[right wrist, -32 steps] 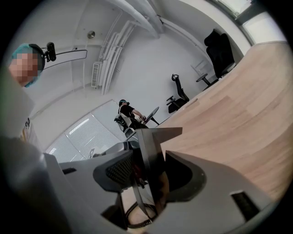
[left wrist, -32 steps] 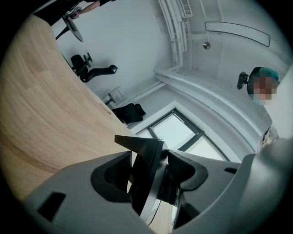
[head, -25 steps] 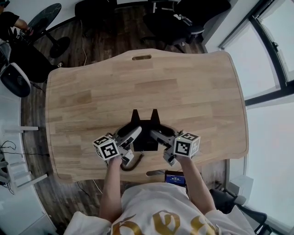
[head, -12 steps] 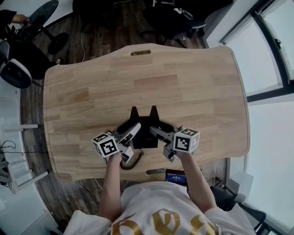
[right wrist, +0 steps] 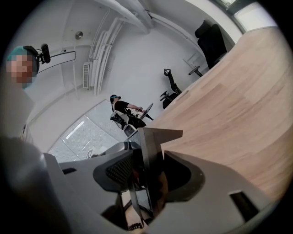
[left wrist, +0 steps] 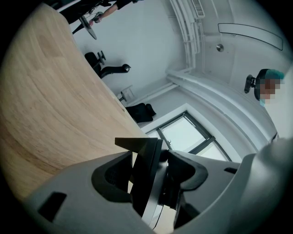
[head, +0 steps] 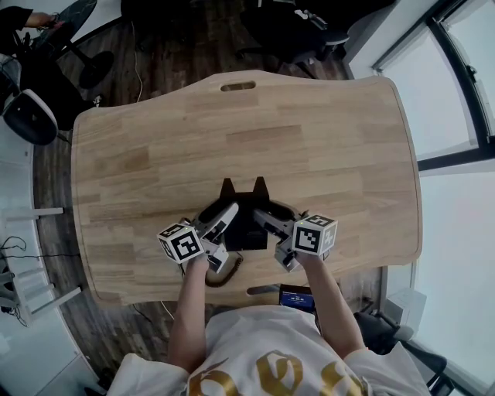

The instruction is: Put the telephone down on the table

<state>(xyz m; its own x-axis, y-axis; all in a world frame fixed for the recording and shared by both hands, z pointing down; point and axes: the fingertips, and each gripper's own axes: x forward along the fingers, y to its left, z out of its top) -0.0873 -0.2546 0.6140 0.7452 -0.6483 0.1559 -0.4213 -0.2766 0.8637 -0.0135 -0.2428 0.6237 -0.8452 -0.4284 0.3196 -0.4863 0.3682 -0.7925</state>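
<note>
A black telephone (head: 244, 218) sits over the near middle of the wooden table (head: 271, 131), with two pointed prongs at its far end. My left gripper (head: 225, 219) is shut on its left side and my right gripper (head: 264, 220) on its right side. In the left gripper view a thin black edge of the telephone (left wrist: 145, 176) is pinched between the grey jaws of the left gripper (left wrist: 149, 183). The right gripper view shows the same for the telephone (right wrist: 150, 155) and the right gripper (right wrist: 145, 178). A coiled cord (head: 225, 275) hangs near the front edge. Whether the telephone touches the table is unclear.
The table has a cable slot (head: 238, 86) at its far edge and another (head: 263, 291) at the near edge. Office chairs (head: 298, 35) stand on the dark floor behind. A person (head: 23, 19) sits at the far left. Windows (head: 464, 85) line the right.
Almost nothing differs. Both grippers keep their hold on the telephone at the same spot near the front of the table; only the head view shifts slightly.
</note>
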